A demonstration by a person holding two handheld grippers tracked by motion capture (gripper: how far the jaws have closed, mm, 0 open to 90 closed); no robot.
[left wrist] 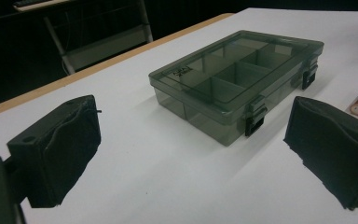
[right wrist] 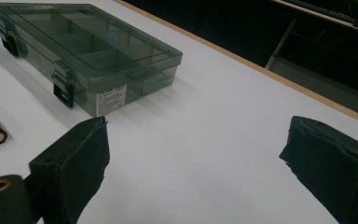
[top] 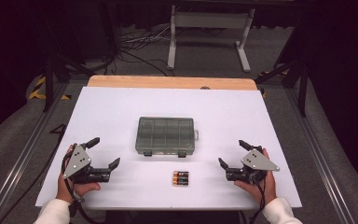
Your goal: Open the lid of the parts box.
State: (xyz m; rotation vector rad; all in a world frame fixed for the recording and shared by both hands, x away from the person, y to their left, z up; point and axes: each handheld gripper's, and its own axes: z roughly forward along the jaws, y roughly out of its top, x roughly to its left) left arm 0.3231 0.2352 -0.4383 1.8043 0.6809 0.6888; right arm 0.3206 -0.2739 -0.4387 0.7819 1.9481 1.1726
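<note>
The smoky compartment box (top: 166,136) is sitting lid-shut at the middle of the white tabletop (top: 121,107), latches facing the person; the batteries (top: 181,178) are lying in a tight row just in front of it, apart from it; the left gripper (top: 103,152) is resting at the near left, its fingers (left wrist: 58,154) standing wide apart and holding nothing; the right gripper (top: 231,153) is mirroring it at the near right, its fingers (right wrist: 72,165) likewise spread wide and gripping nothing.

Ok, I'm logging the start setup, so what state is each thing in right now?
Compartment box: lid closed, both front latches down, compartments look empty.
Batteries: lying side by side on the table, untouched.
Left gripper: open, holding nothing.
Right gripper: open, holding nothing.
</note>
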